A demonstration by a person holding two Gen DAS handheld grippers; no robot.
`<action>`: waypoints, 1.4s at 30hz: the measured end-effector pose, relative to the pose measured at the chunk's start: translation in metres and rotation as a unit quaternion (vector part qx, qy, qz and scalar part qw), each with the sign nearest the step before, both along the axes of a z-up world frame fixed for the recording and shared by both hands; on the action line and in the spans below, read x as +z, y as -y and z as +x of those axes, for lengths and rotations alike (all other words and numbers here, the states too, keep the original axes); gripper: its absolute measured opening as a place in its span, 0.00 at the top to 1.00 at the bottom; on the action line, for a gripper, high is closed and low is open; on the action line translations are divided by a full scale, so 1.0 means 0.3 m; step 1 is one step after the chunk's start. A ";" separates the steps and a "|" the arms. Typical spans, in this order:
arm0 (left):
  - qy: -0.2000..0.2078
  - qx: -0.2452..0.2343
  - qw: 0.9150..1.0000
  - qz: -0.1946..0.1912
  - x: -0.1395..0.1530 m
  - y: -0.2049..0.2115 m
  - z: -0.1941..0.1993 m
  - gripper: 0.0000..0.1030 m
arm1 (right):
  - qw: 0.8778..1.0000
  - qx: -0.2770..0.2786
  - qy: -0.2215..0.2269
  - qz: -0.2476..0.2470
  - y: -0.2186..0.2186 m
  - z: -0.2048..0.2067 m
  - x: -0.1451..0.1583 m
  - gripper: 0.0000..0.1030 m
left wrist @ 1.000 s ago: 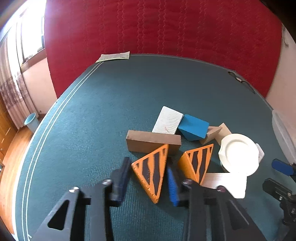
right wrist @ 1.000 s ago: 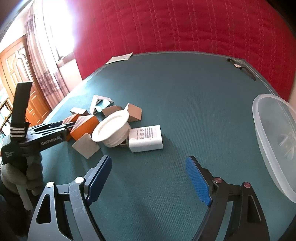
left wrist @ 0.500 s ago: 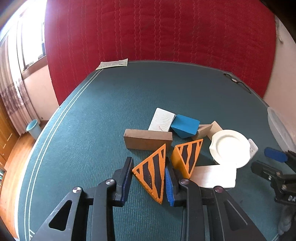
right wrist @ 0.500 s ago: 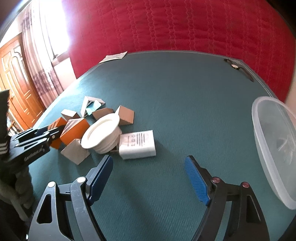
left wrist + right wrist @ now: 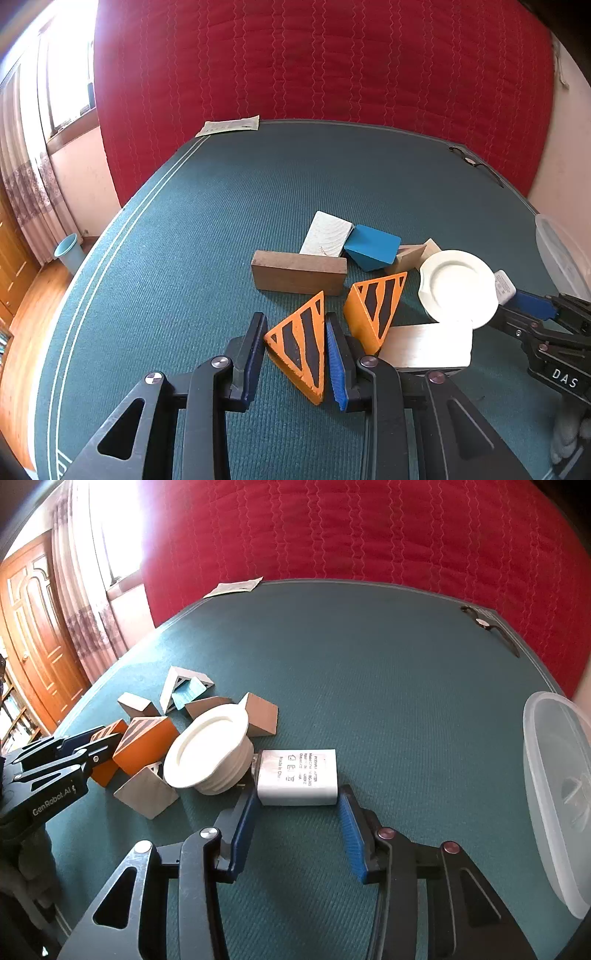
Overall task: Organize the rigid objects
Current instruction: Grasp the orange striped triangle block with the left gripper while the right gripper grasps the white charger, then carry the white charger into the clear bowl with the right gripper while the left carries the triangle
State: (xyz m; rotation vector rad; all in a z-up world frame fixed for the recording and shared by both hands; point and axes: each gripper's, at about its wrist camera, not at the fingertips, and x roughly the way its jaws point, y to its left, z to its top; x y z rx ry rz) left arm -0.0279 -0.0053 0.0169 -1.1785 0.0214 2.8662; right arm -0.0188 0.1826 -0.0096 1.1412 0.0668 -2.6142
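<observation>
My left gripper (image 5: pixel 294 321) is shut on an orange wedge with black stripes (image 5: pixel 301 347), which rests on the teal table (image 5: pixel 207 229). A second striped wedge (image 5: pixel 375 306) stands just to its right. In the right wrist view a white power adapter (image 5: pixel 297 777) lies flat between the tips of my right gripper (image 5: pixel 298 794). Its jaws are closing and the blue pads (image 5: pixel 243 823) touch the adapter's two sides. A stack of white dishes (image 5: pixel 210 749) sits against the adapter's left end.
Brown (image 5: pixel 299 273), blue (image 5: pixel 373 247), white (image 5: pixel 327 234) and pale (image 5: pixel 428 347) blocks crowd around the wedges. A clear plastic container (image 5: pixel 554 794) stands at the right table edge. A paper (image 5: pixel 229 125) and a black object (image 5: pixel 487 624) lie at the far edge.
My right gripper has come forward to the adapter and its jaws have narrowed from wide open onto its sides. The left gripper keeps hold of the striped wedge.
</observation>
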 end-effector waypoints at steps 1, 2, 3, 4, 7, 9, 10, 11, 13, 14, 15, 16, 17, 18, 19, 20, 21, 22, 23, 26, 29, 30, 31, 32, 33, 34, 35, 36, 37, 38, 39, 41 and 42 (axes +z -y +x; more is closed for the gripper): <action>0.000 0.000 1.000 0.000 -0.001 0.000 0.003 0.68 | 1.000 0.001 0.000 -0.002 0.000 0.003 0.000 0.57; 0.000 -0.001 1.000 0.000 0.000 0.000 0.003 0.68 | 1.000 0.001 0.000 -0.004 -0.001 0.005 -0.001 0.57; 0.000 -0.001 1.000 0.000 -0.002 -0.001 0.006 0.68 | 1.000 0.001 0.000 -0.006 -0.003 0.009 -0.001 0.57; -0.001 -0.002 1.000 0.001 -0.001 -0.001 0.007 0.68 | 1.000 0.001 0.000 -0.008 -0.006 0.013 0.000 0.57; -0.001 -0.003 1.000 0.002 0.002 0.002 0.007 0.68 | 1.000 0.002 0.000 -0.010 -0.010 0.030 0.002 0.57; 0.001 -0.004 1.000 0.004 0.002 0.006 0.006 0.70 | 1.000 0.002 -0.001 -0.010 -0.013 0.042 0.003 0.57; 0.001 -0.004 1.000 0.004 0.002 0.007 0.006 0.70 | 1.000 0.001 -0.001 -0.010 -0.016 0.049 0.005 0.57; 0.002 -0.004 1.000 0.004 0.002 0.008 0.007 0.70 | 1.000 0.000 -0.002 -0.011 -0.020 0.054 0.007 0.57; 0.006 -0.005 1.000 0.003 0.000 0.008 0.011 0.70 | 1.000 0.000 -0.001 -0.012 -0.031 0.066 0.010 0.57; 0.010 -0.003 1.000 0.003 -0.003 0.009 0.010 0.70 | 1.000 0.000 0.000 -0.012 -0.035 0.071 0.009 0.57; 0.013 0.000 1.000 0.004 -0.006 0.010 0.008 0.70 | 1.000 -0.002 0.000 -0.011 -0.039 0.074 0.008 0.57; 0.015 0.002 1.000 0.004 -0.007 0.012 0.007 0.70 | 1.000 -0.004 0.001 -0.011 -0.043 0.073 0.006 0.57; 0.016 0.003 1.000 0.005 -0.008 0.012 0.008 0.70 | 1.000 -0.005 0.003 -0.011 -0.044 0.072 0.002 0.57; 0.016 0.004 1.000 0.004 -0.008 0.012 0.008 0.70 | 1.000 -0.005 0.005 -0.012 -0.044 0.066 0.000 0.57; 0.018 0.004 1.000 0.004 -0.009 0.011 0.008 0.70 | 1.000 -0.005 0.006 -0.012 -0.044 0.062 -0.003 0.57; 0.020 0.004 1.000 0.002 -0.010 0.010 0.007 0.70 | 1.000 -0.005 0.005 -0.011 -0.044 0.063 -0.002 0.57; 0.022 0.004 1.000 0.000 -0.014 0.006 0.006 0.70 | 1.000 -0.004 0.005 -0.011 -0.041 0.063 -0.002 0.57; 0.024 0.003 1.000 0.000 -0.016 0.003 0.004 0.70 | 1.000 -0.002 0.004 -0.012 -0.040 0.064 -0.002 0.57; 0.024 0.001 1.000 0.000 -0.016 0.002 0.005 0.70 | 1.000 -0.002 0.004 -0.011 -0.042 0.064 -0.003 0.57; 0.016 -0.003 1.000 -0.002 -0.007 -0.006 0.013 0.70 | 1.000 -0.003 0.003 -0.011 -0.042 0.066 -0.002 0.57; 0.005 -0.004 1.000 -0.005 0.009 -0.011 0.028 0.70 | 1.000 -0.007 0.001 -0.013 -0.049 0.066 0.002 0.57; 0.001 -0.005 1.000 -0.005 0.017 -0.012 0.034 0.70 | 1.000 -0.009 -0.001 -0.015 -0.050 0.068 0.005 0.57; -0.002 -0.005 1.000 -0.004 0.025 -0.011 0.040 0.70 | 1.000 -0.011 -0.004 -0.017 -0.055 0.071 0.013 0.57; -0.006 -0.006 1.000 -0.003 0.034 -0.011 0.047 0.70 | 1.000 -0.012 -0.007 -0.019 -0.058 0.074 0.021 0.57; -0.011 -0.006 1.000 -0.003 0.044 -0.011 0.056 0.70 | 1.000 -0.013 -0.011 -0.021 -0.063 0.075 0.031 0.57; -0.014 -0.006 1.000 -0.002 0.053 -0.010 0.063 0.70 | 1.000 -0.014 -0.015 -0.023 -0.066 0.080 0.041 0.57; -0.017 -0.007 1.000 0.000 0.060 -0.009 0.069 0.70 | 0.999 -0.014 -0.018 -0.025 -0.068 0.082 0.050 0.57; -0.019 -0.007 1.000 0.000 0.063 -0.008 0.073 0.70 | 0.999 -0.014 -0.021 -0.026 -0.069 0.085 0.058 0.57; -0.020 -0.007 1.000 0.002 0.068 -0.007 0.077 0.70 | 0.999 -0.015 -0.025 -0.027 -0.071 0.087 0.067 0.57; -0.021 -0.007 1.000 0.004 0.073 -0.005 0.080 0.70 | 0.999 -0.015 -0.027 -0.028 -0.073 0.090 0.073 0.57; -0.022 -0.008 1.000 0.005 0.078 -0.003 0.080 0.70 | 0.999 -0.015 -0.030 -0.029 -0.075 0.094 0.079 0.57; -0.025 -0.010 1.000 0.006 0.084 -0.003 0.088 0.70 | 0.999 -0.020 -0.037 -0.029 -0.087 0.098 0.096 0.57; -0.025 -0.011 1.000 0.007 0.087 -0.006 0.088 0.70 | 0.998 -0.024 -0.040 -0.030 -0.098 0.100 0.104 0.57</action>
